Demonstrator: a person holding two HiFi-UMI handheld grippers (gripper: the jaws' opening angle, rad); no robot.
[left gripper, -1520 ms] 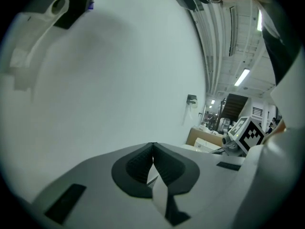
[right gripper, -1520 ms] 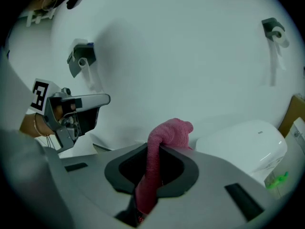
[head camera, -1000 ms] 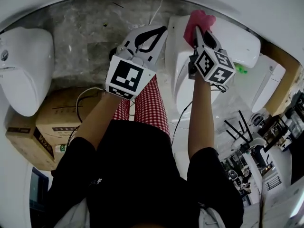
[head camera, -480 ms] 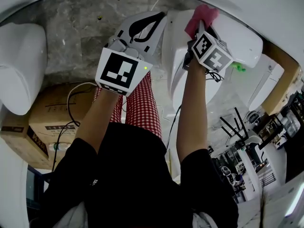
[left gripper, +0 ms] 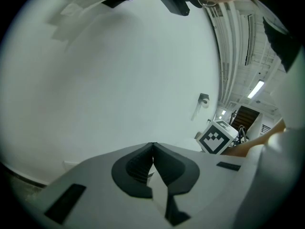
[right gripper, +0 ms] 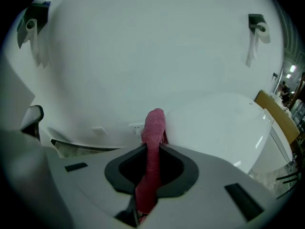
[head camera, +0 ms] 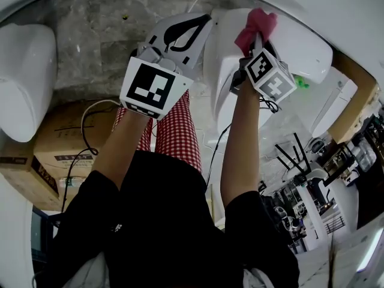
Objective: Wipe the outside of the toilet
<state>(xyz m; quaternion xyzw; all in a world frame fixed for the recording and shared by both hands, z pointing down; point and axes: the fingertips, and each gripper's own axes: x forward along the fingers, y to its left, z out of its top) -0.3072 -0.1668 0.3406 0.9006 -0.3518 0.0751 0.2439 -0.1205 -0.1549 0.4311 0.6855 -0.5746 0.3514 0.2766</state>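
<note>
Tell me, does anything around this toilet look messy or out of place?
Nothing looks spilled or broken. The only oddity is the setting: cardboard boxes and a loose cable lie on the floor beside the toilet, more workshop than bathroom. The right gripper holds the pink cloth.

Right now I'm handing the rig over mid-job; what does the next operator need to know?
Right gripper: shut on the pink cloth, held at the edge of the white toilet; contact can't be confirmed.
Left gripper: shut, empty, held in the air beside the toilet.
Done: the cloth is gripped and at the toilet. Which areas are already wiped cannot be told.
Left: wipe across the toilet's outer surfaces, sides included.
</note>
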